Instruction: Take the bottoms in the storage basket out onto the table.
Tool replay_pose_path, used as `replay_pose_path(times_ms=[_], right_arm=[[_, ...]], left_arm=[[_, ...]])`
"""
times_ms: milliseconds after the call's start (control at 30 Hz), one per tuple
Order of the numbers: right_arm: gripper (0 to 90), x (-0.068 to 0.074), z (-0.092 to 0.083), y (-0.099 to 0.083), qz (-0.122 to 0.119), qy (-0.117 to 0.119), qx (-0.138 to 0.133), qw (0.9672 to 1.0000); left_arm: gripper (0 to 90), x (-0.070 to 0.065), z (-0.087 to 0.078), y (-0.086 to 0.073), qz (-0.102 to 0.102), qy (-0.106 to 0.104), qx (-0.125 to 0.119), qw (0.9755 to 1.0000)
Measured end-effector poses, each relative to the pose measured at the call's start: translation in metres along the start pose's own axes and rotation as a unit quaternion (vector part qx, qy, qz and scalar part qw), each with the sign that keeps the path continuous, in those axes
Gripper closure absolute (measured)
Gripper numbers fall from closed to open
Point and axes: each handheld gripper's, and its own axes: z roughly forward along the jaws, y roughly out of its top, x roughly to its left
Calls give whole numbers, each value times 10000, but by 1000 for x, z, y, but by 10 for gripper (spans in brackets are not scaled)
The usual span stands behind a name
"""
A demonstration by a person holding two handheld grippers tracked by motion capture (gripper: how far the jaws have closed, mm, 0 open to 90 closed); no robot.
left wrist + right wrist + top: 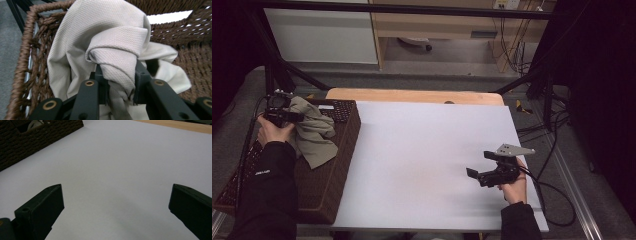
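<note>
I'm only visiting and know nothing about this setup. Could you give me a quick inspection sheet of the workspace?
Surface: white table top, bare in the middle.
Job's things: beige cloth bunched in the brown wicker basket at the table's left.
Clutter: nothing seen.
Grippers: left hand-held gripper shut on the cloth over the basket; right hand-held gripper open above bare table.
Cables: one trails from each gripper; more lie on the floor at right.
Surroundings: black frame bars, wooden shelving behind.
</note>
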Motion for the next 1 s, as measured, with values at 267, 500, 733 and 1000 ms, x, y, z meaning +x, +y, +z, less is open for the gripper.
replay_pose_path(times_ms=[267,500,733,1000], right_arm=[[4,0,1,0,-5,12,5,10000],[4,0,1,0,-14,12,3,10000],[4,0,1,0,-26,4,13,10000],[4,0,3,-1,-11,9,45,10000]], left_arm=[[738,-1,-13,1,16,-57,-192,9998],[732,-1,-11,-2,-98,-154,-175,9997],[355,2,12,-9,-376,-239,89,9990],[301,7,22,-13,-546,-282,115,9980]])
